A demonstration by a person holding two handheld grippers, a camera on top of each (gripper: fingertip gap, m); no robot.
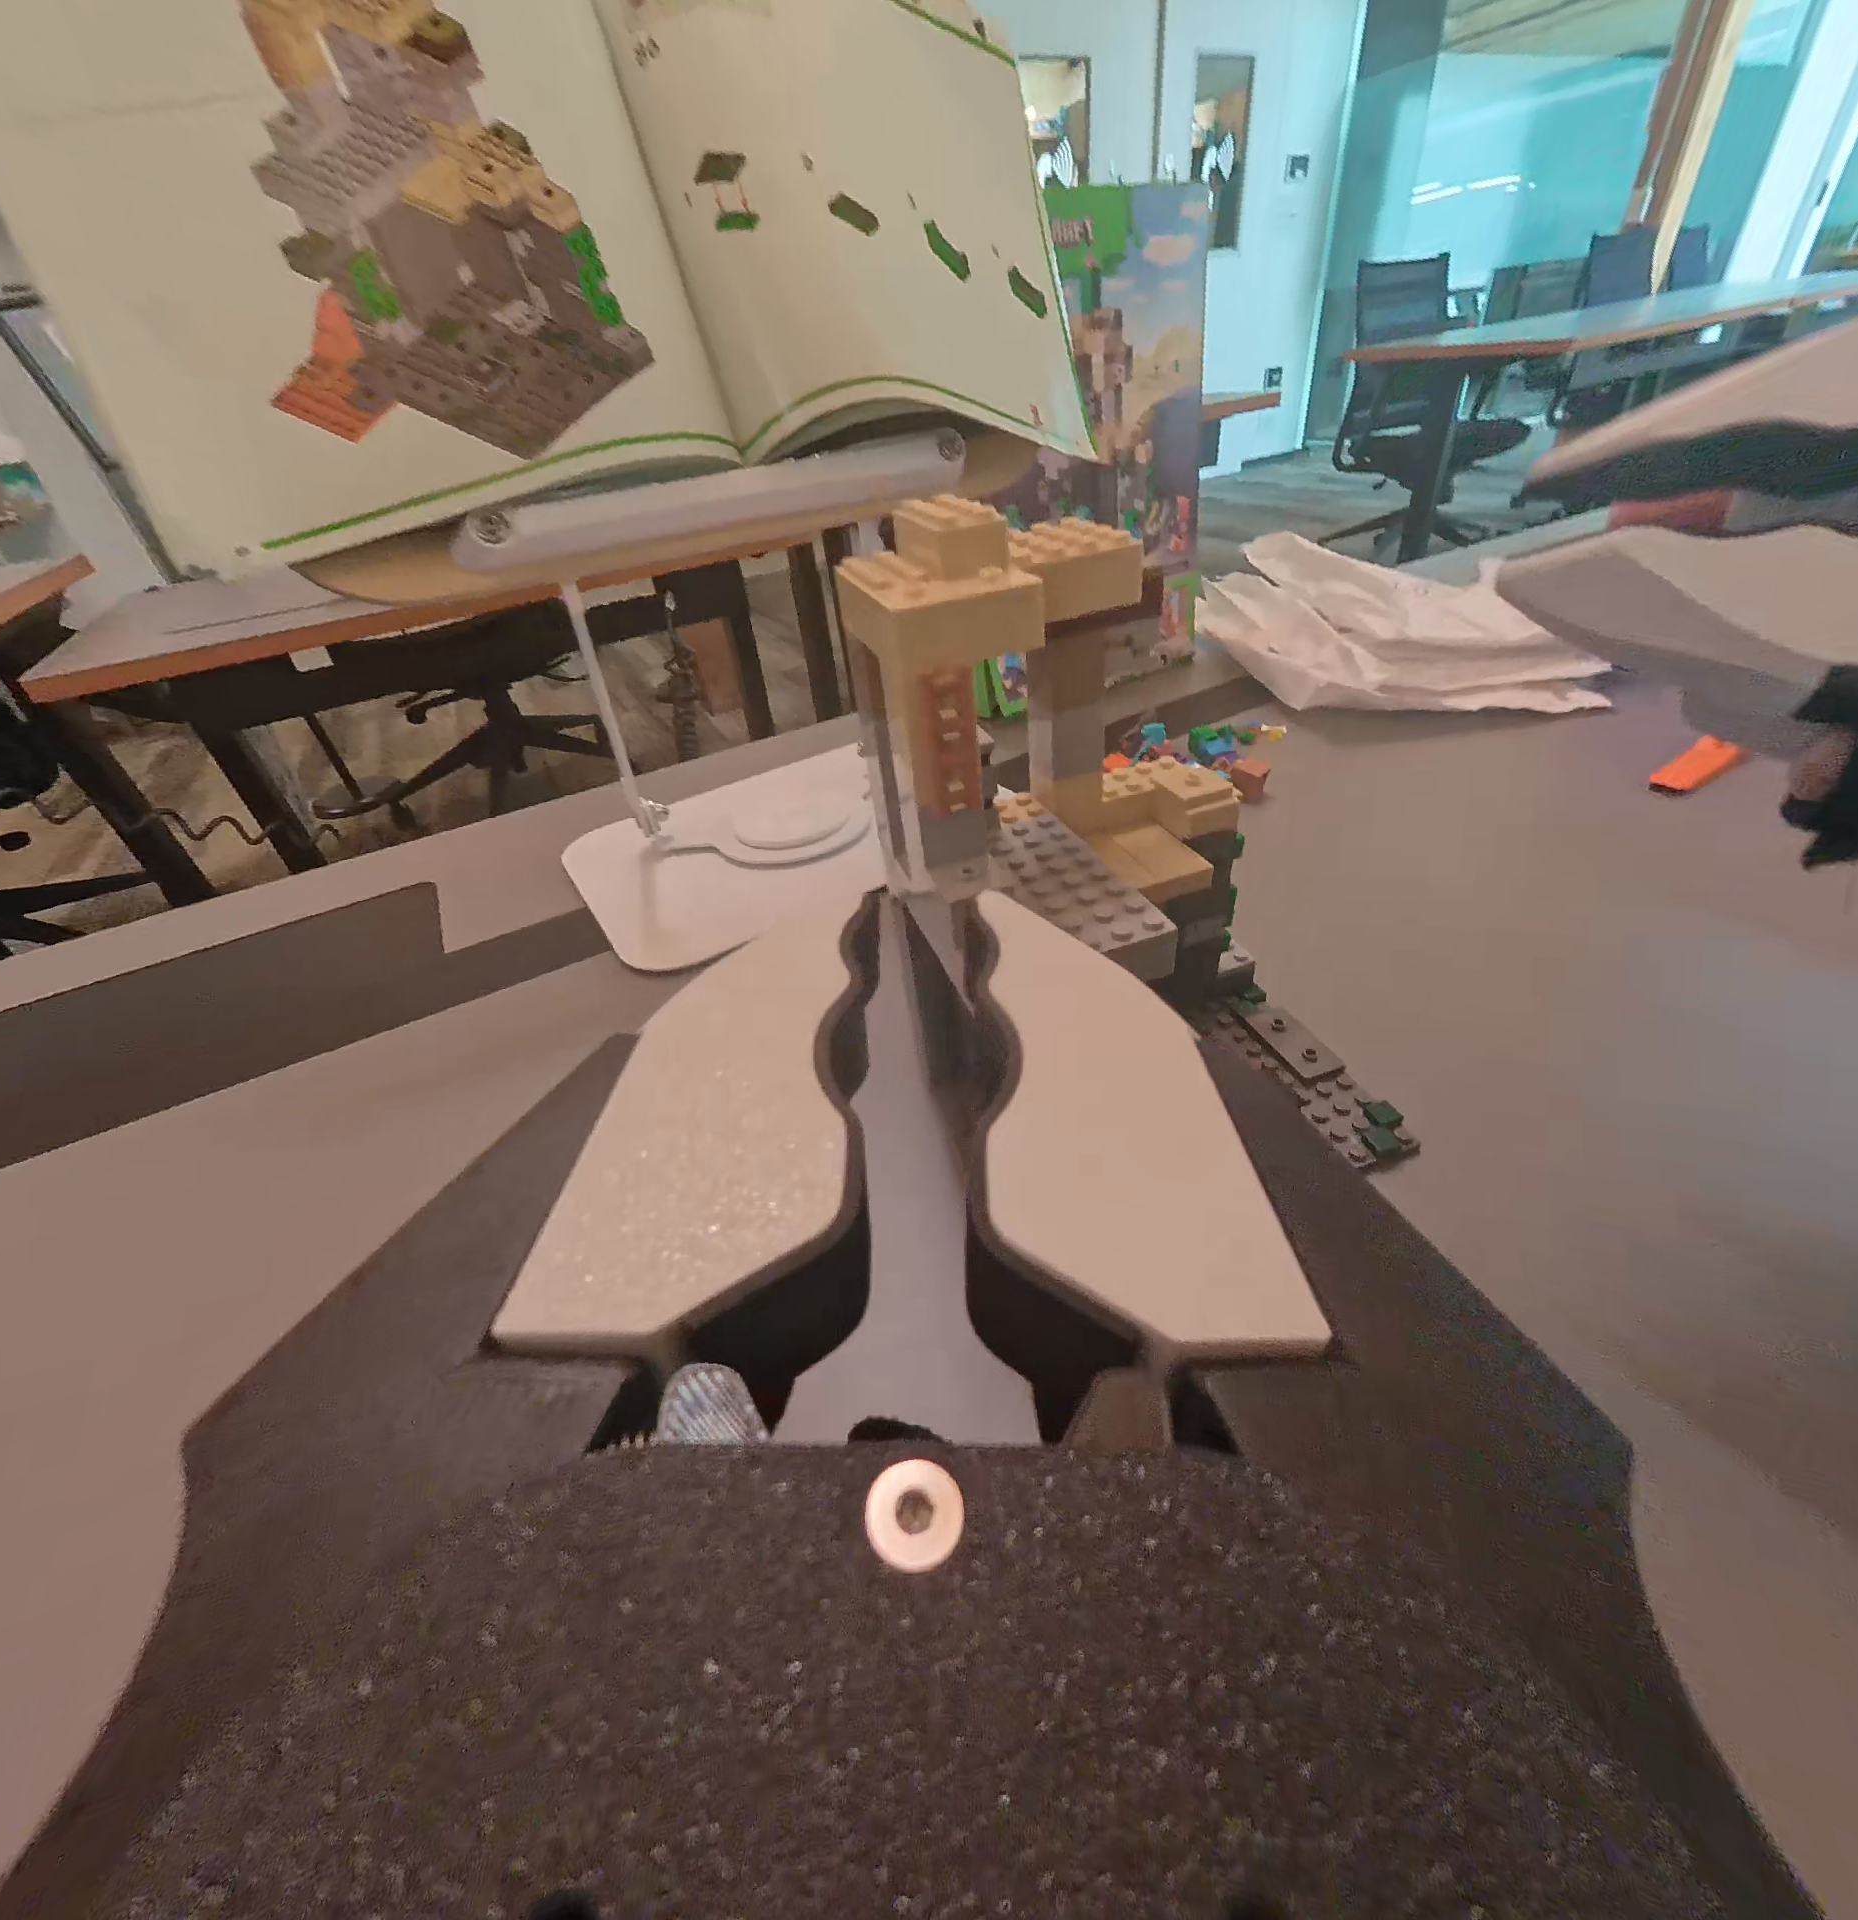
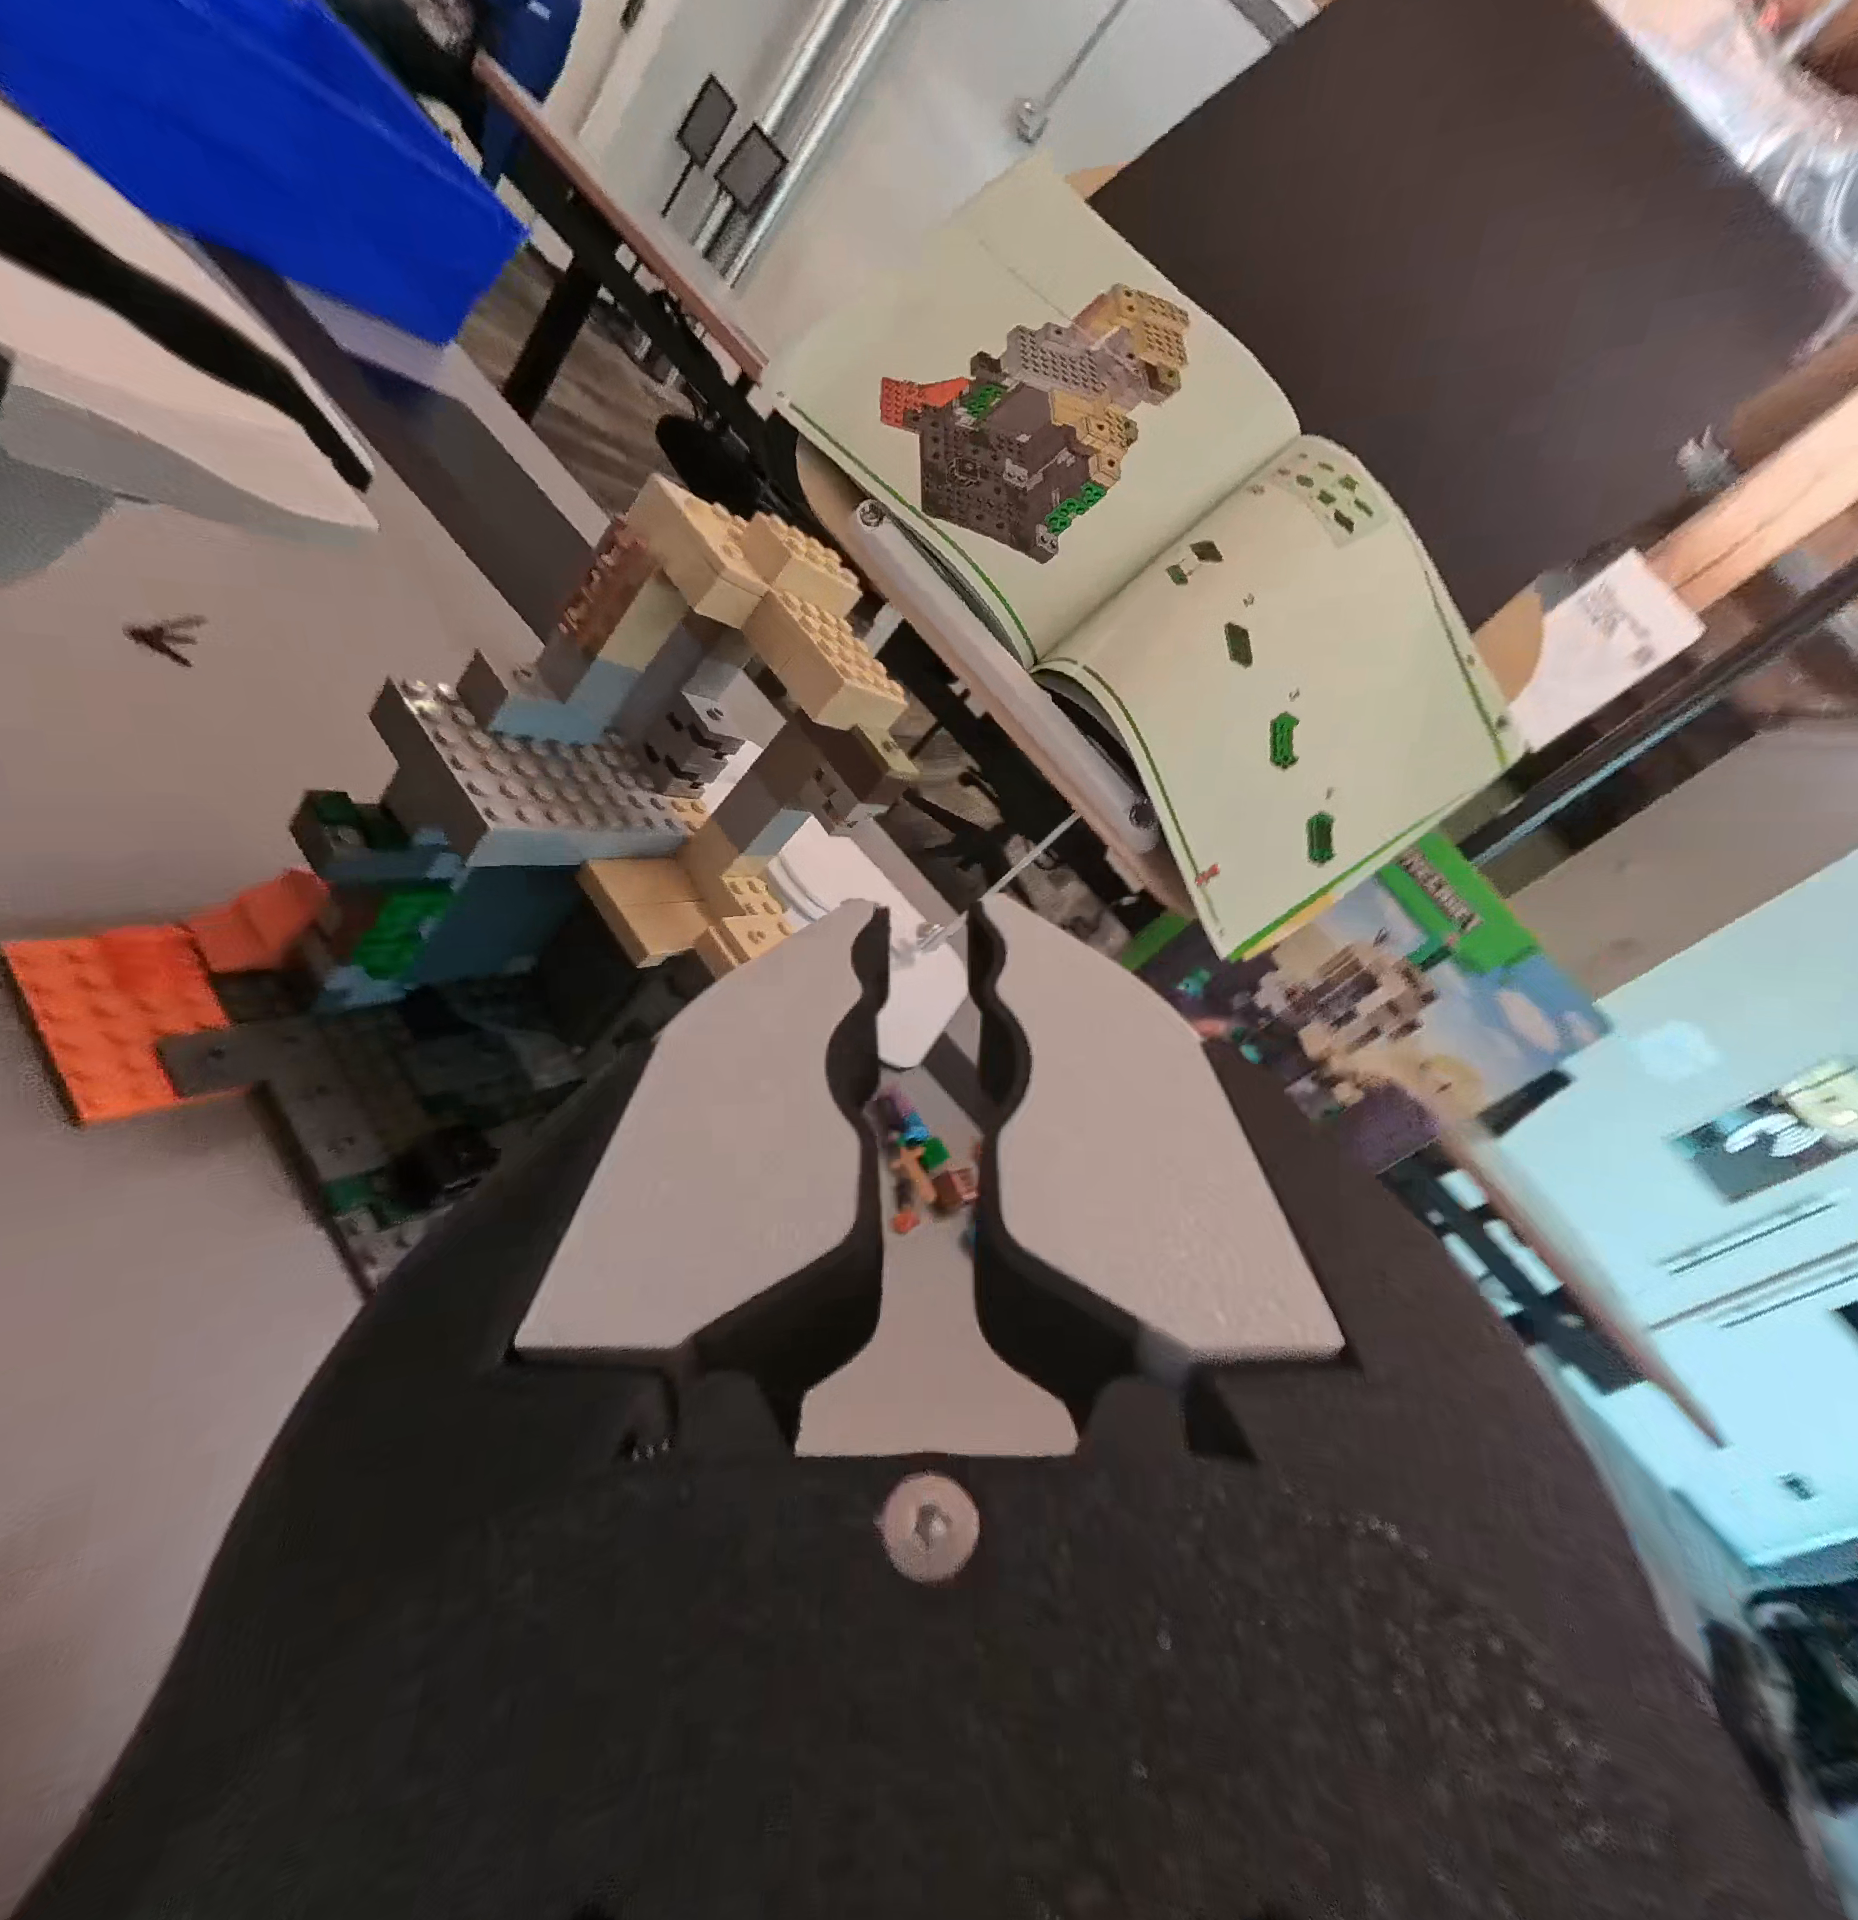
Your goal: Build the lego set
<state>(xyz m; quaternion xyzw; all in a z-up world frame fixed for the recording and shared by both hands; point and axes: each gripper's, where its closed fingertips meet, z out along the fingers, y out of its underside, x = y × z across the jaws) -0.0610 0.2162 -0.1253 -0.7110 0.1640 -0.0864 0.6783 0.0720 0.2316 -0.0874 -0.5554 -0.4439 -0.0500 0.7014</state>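
Fingers of your left gripper (image 1: 930, 914) pinch the lower edge of the lego build (image 1: 1018, 748), which stands on the grey table (image 1: 1527, 987) with its tan-topped tower's long axis upright. Your right gripper (image 2: 925, 920) hangs with its fingers slightly apart and nothing between them, beside the build and aimed past it toward the loose bricks (image 2: 930, 1164). Behind, an instruction booklet (image 1: 468, 239) lies open on a stand.

The left wrist view is facing the model (image 1: 1018, 748) level and close; the right wrist view is rolling steeply, farther back. Both are sharing model (image 2: 634, 748) and booklet (image 2: 1143, 540).
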